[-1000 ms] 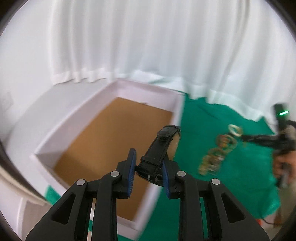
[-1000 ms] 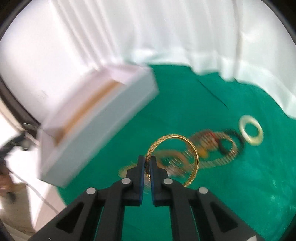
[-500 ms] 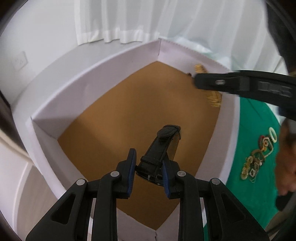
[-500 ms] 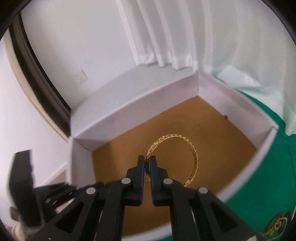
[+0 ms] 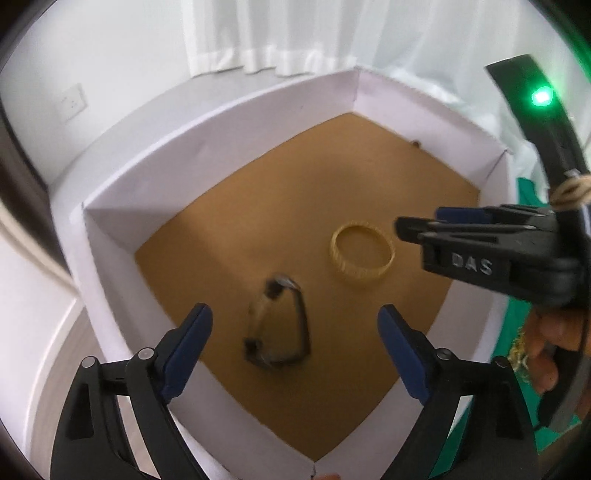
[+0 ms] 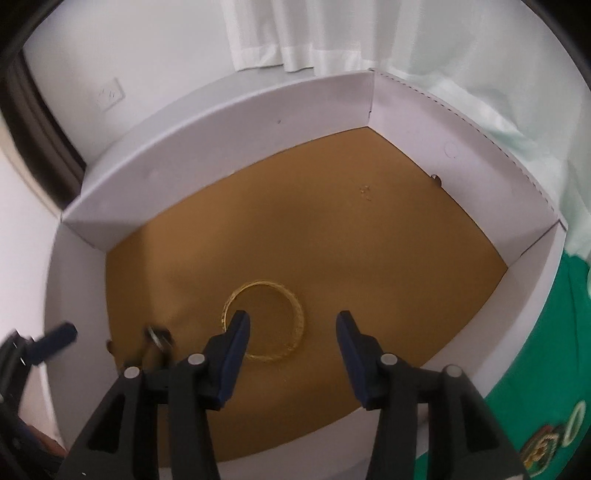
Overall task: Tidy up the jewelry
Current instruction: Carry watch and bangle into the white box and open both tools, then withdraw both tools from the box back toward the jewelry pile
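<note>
A white box (image 5: 221, 122) with a brown floor holds a black watch (image 5: 280, 325) and a gold bangle (image 5: 362, 256). My left gripper (image 5: 295, 332) is open above the watch, which looks blurred on the box floor. My right gripper (image 6: 293, 328) is open above the bangle (image 6: 264, 321), which lies flat. The right gripper also shows at the right of the left wrist view (image 5: 417, 225). In the right wrist view the watch (image 6: 159, 338) is partly hidden behind my left finger.
The box (image 6: 221, 118) stands on a green cloth (image 6: 535, 369) with more jewelry (image 6: 554, 439) at the lower right. White curtains (image 6: 314, 33) and a wall socket (image 6: 110, 94) are behind. A hand (image 5: 546, 347) holds the right gripper.
Both grippers have opened over the box. The watch has dropped from the left one and the bangle from the right one onto the brown floor.
</note>
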{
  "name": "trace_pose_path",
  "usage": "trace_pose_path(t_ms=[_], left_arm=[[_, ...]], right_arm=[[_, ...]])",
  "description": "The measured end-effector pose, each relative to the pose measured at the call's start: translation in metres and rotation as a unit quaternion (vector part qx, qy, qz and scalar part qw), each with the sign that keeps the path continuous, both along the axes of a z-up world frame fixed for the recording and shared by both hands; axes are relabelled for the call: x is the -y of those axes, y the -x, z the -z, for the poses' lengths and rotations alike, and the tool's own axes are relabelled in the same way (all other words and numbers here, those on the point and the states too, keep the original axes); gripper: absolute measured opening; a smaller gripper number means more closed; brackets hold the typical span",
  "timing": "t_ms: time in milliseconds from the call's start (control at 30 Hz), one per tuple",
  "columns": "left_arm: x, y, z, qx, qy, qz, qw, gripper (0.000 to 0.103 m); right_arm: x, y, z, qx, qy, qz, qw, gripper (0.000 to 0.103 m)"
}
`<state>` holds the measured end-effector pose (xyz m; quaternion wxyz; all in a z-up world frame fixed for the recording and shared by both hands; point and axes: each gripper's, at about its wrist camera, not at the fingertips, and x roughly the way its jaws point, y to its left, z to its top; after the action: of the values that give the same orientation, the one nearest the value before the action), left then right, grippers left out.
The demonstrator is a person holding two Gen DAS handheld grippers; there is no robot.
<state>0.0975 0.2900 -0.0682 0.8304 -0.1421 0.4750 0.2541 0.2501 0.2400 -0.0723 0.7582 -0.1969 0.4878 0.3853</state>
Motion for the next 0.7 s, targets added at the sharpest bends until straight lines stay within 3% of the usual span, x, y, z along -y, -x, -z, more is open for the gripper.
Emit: trace_pose_path(t_ms=[200, 367, 467, 567, 600, 700], left_arm=[[-0.006, -0.001, 0.01, -0.042, 0.004, -0.025, 0.9988, 0.091], [0.006, 0.005, 0.009, -0.054, -0.024, -0.01, 0.9982, 0.09], [0.011, 0.011, 0.002, -0.037, -0.049, -0.008, 0.9981, 0.09], [0.012, 0.026, -0.01, -0.001, -0.069, -0.012, 0.9976, 0.092], [0.013, 0.03, -0.014, 0.006, -0.077, -0.013, 0.9969, 0.094], [0.026, 0.043, -0.032, 0.036, -0.091, -0.009, 0.9952, 0.098]], right_arm=[[0.009, 0.015, 0.001, 0.027, 0.027, -0.014, 0.999, 0.049], [0.029, 0.03, 0.001, 0.045, 0.027, -0.016, 0.998, 0.049], [0.04, 0.036, 0.0, 0.058, 0.019, -0.011, 0.998, 0.049], [0.059, 0.035, -0.015, 0.055, -0.036, 0.026, 0.998, 0.049], [0.067, 0.035, -0.023, 0.053, -0.06, 0.039, 0.996, 0.052], [0.091, 0.041, -0.048, 0.069, -0.104, 0.062, 0.99, 0.08]])
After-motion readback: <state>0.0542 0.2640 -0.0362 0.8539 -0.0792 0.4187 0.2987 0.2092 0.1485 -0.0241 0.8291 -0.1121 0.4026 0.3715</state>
